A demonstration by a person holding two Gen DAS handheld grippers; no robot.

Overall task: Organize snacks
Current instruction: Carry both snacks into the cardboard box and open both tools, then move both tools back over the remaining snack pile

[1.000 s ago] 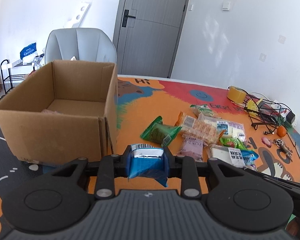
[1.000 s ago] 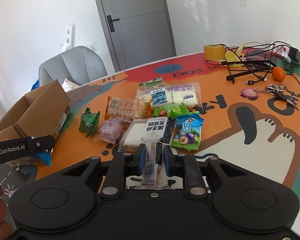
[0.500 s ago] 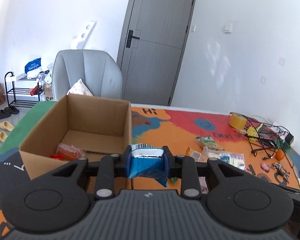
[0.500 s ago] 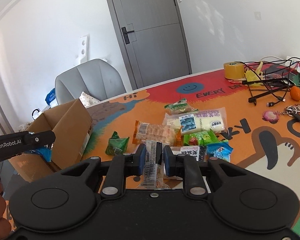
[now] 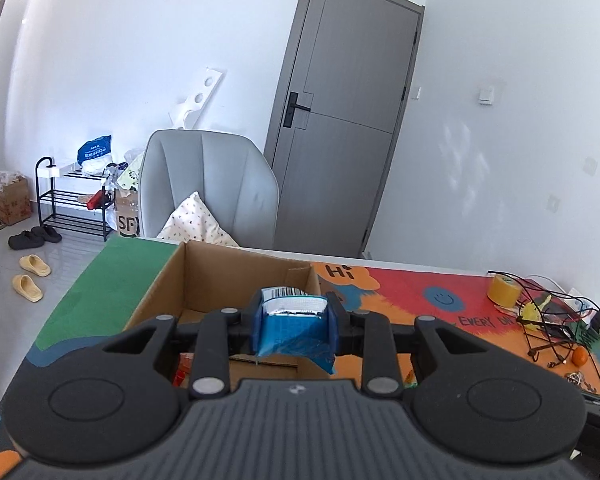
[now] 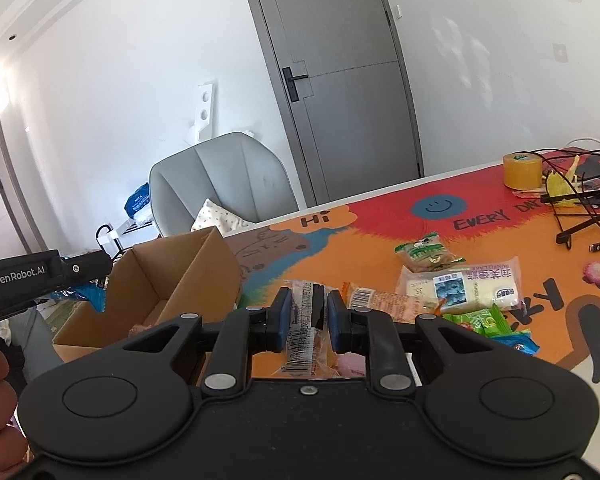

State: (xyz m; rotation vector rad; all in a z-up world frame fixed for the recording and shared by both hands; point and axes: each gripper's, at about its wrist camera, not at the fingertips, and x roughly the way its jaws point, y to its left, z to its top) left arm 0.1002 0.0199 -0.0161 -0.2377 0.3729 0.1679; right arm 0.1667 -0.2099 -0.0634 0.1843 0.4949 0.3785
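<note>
Both hands are loaded: the left gripper (image 5: 294,322) is clamped on a blue snack packet (image 5: 294,330) held right over the open cardboard box (image 5: 236,276), presumably lined up for a drop, while the right gripper (image 6: 306,320) pinches a clear barcode-printed wrapper (image 6: 305,332) above the orange table mat (image 6: 380,240), close to the box's right side and likely next in line. Inside the box there's something red-orange (image 5: 182,370) at the near corner, probably a snack already stowed, though the gripper body hides most of it. The other packets (image 6: 460,284) lie loose on the mat, waiting.
</note>
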